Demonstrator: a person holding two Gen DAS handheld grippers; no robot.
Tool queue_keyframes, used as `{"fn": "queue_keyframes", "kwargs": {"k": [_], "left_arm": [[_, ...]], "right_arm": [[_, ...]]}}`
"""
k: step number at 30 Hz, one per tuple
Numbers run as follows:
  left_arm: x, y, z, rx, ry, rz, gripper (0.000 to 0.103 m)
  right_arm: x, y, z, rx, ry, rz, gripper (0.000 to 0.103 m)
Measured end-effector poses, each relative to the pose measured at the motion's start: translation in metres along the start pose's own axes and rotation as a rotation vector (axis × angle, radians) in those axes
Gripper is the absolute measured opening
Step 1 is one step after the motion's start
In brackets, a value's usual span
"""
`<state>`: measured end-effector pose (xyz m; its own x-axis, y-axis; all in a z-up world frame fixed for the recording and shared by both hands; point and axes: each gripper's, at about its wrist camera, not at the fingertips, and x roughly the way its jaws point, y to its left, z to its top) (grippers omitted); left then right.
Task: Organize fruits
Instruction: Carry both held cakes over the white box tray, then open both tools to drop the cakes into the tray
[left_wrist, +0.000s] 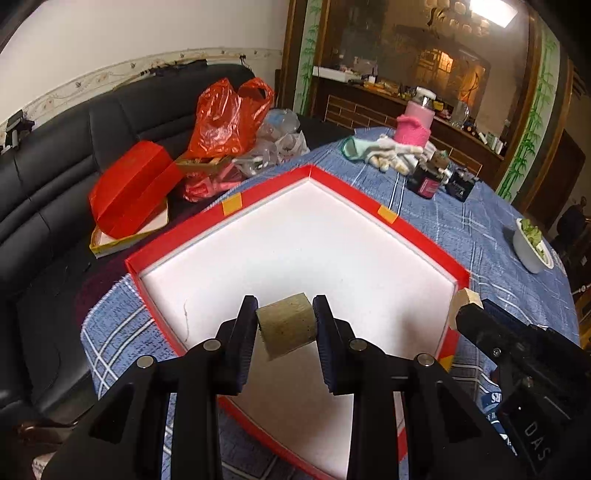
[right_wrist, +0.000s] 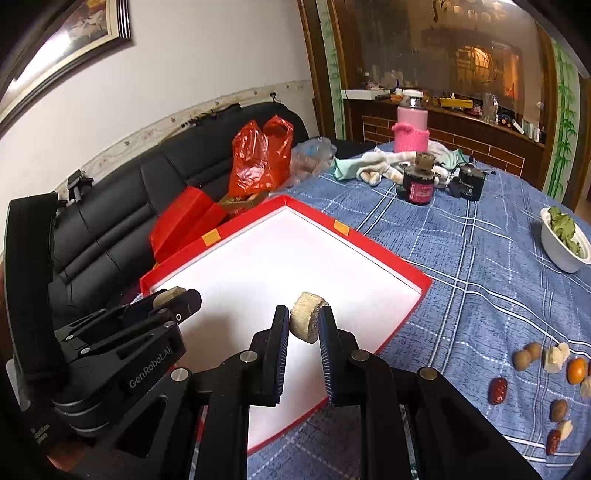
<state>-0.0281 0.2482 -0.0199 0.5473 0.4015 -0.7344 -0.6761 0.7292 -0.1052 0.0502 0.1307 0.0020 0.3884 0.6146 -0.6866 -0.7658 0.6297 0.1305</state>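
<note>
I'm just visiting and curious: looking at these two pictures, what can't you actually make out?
- Near edge of the red box: left view, hidden behind the left tool.
- Bowl contents: both views, too small; only something green.
- Loose fruits on the cloth: right view, small; cut off by the picture's right edge.
- Pale chunk in the right tool: what it is stays unclear.

Red-rimmed white box (left_wrist: 406, 236) on blue plaid tablecloth (right_wrist: 461, 258)

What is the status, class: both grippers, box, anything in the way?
Left gripper shut on tan chunk. Right gripper shut on pale chunk. Both over red box. Nothing in the way.
</note>
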Motion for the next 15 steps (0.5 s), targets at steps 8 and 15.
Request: {"fn": "queue_keyframes", "kwargs": {"k": [8, 15], "left_arm": [[0.017, -0.005, 0.004, 0.015, 0.032, 0.021, 0.028], [0.030, -0.008, 0.004, 0.028, 0.070, 0.029, 0.029]], "right_arm": [[0.031, -0.008, 0.001, 0.005, 0.061, -0.018, 0.016], [0.049, -0.013, 0.000, 0.004, 0.105, -0.026, 0.016]]}}
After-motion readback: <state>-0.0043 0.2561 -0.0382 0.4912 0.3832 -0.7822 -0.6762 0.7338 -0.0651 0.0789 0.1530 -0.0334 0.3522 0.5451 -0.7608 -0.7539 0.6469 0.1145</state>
